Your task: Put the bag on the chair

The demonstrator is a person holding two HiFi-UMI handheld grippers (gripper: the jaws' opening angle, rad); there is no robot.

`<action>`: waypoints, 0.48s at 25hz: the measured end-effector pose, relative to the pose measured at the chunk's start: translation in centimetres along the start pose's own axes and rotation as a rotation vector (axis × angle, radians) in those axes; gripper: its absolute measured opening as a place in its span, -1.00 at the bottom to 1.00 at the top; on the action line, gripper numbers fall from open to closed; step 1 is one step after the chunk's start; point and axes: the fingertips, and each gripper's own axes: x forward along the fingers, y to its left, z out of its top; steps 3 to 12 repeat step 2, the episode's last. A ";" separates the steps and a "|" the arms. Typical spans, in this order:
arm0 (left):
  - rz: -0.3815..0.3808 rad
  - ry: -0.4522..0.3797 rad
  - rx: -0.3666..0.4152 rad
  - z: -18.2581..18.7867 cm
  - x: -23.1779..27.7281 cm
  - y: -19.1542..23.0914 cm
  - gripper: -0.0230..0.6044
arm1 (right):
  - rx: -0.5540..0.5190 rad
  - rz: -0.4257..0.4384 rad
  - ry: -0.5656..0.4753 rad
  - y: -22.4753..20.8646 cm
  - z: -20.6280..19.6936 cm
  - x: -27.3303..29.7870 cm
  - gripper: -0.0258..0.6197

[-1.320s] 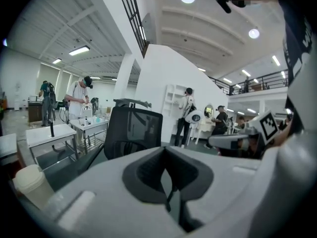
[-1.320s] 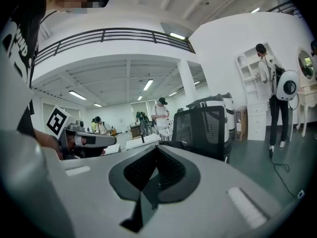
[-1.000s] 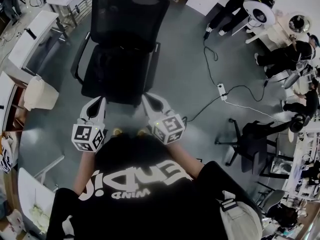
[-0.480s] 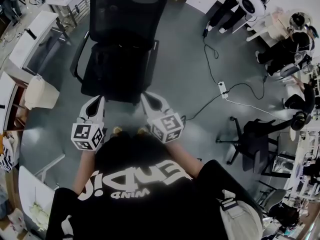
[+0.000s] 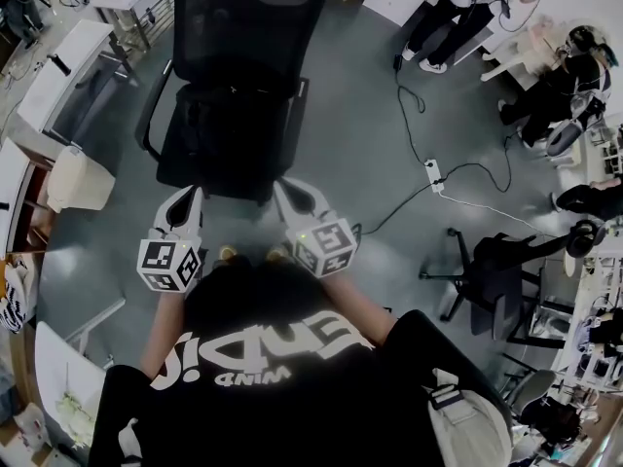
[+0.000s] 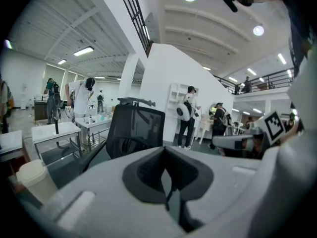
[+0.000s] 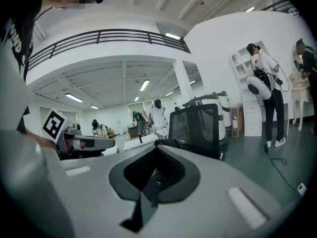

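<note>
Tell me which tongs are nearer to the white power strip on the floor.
Right. The right tongs are left of the power strip in the head view; the left tongs are even farther left.

Counting off now: two claws out front, my left claw (image 5: 197,195) and my right claw (image 5: 281,185). Two chairs: one black mesh chair (image 5: 238,115) dead ahead and one darker chair (image 5: 487,266) off right. One power strip (image 5: 432,176) on the floor. One pale bin (image 5: 80,183) at left. At least two people: a standing person (image 5: 453,8) and a seated person (image 5: 569,81).
</note>
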 end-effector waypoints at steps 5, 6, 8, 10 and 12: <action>-0.004 0.000 0.003 0.2 0.1 -0.1 -0.92 | -0.002 0.001 -0.002 0.0 0.2 0.1 -0.92; -0.004 0.000 0.003 0.2 0.1 -0.1 -0.92 | -0.002 0.001 -0.002 0.0 0.2 0.1 -0.92; -0.004 0.000 0.003 0.2 0.1 -0.1 -0.92 | -0.002 0.001 -0.002 0.0 0.2 0.1 -0.92; -0.004 0.000 0.003 0.2 0.1 -0.1 -0.92 | -0.002 0.001 -0.002 0.0 0.2 0.1 -0.92; -0.004 0.000 0.003 0.2 0.1 -0.1 -0.92 | -0.002 0.001 -0.002 0.0 0.2 0.1 -0.92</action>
